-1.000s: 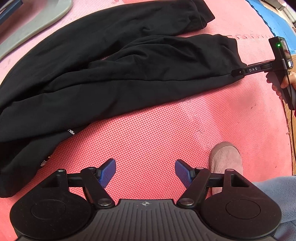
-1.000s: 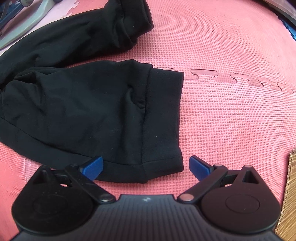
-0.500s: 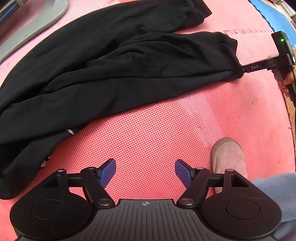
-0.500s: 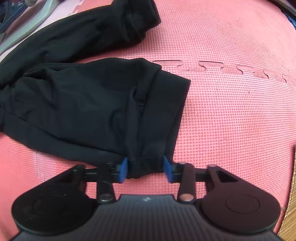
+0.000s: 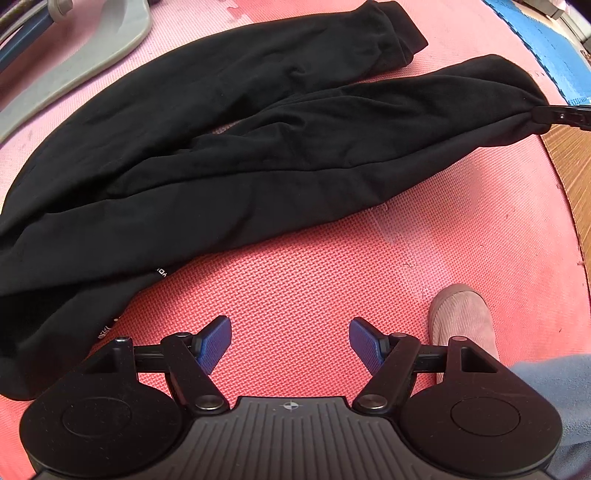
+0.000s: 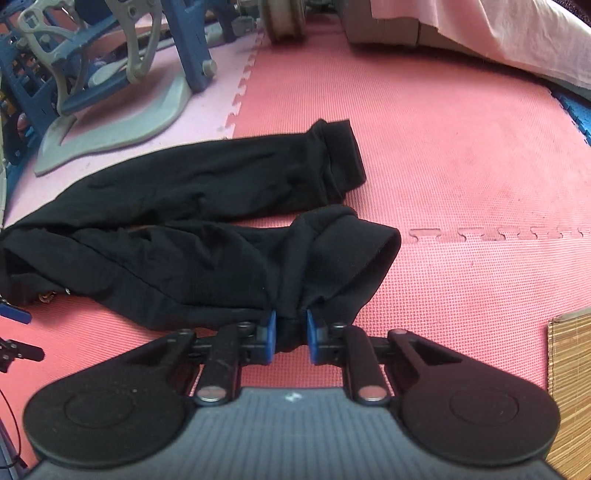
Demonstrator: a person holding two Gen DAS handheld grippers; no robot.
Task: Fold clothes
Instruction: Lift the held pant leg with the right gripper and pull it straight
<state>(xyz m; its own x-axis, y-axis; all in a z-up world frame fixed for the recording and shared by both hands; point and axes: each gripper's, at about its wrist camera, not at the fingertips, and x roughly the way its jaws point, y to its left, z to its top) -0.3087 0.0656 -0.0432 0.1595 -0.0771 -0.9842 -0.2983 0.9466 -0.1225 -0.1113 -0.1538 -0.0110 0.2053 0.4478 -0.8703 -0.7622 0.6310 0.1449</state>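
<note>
Your right tool pinched tight on one leg cuff of the black pants, that cuff lifted off the red floor mat, your left tool wide open, holding nothing, over bare mat beside the pants, your shoe near it

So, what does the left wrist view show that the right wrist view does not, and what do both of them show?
Only the left wrist view shows the left hand-held gripper, open above bare red mat, and a beige shoe. Only the right wrist view shows the right hand-held gripper close up, shut on the cuff of one leg, the blue and grey frame standing on the lighter pink mat, and a pale pink cloth. Both views show the black trousers lying on the red mat, with the other leg lying free.
</note>
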